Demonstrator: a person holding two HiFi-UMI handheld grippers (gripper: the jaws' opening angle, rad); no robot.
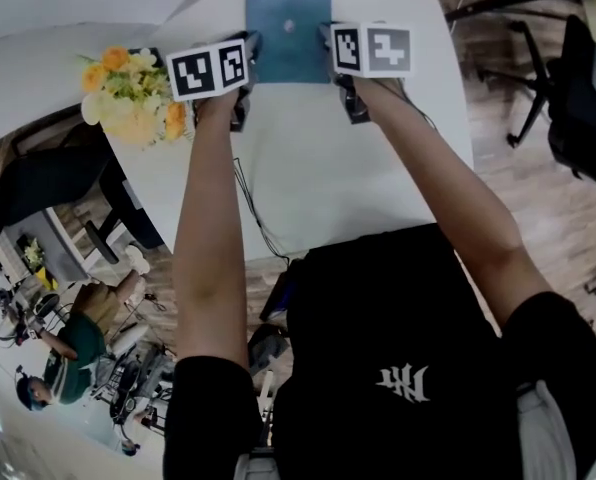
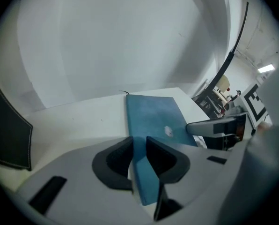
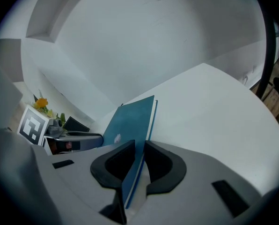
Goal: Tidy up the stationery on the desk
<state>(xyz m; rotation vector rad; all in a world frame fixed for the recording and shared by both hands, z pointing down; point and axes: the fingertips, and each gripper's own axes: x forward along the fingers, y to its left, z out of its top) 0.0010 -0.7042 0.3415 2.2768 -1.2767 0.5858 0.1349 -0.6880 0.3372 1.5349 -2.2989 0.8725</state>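
Blue notebook [image 1: 288,28], just one, pinched by left gripper [image 2: 138,144] and right gripper [image 3: 138,149].

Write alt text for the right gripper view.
The right gripper is shut on the near edge of a blue notebook, with a white desk around it. At left, the left gripper holds the notebook too, with flowers behind it.

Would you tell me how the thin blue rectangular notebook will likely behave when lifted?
The thin blue rectangular notebook probably stays fairly stiff: its cover looks flat and straight. It looks thin, so likely light. Held only at its near edge by the left gripper and right gripper, its far end may sag.
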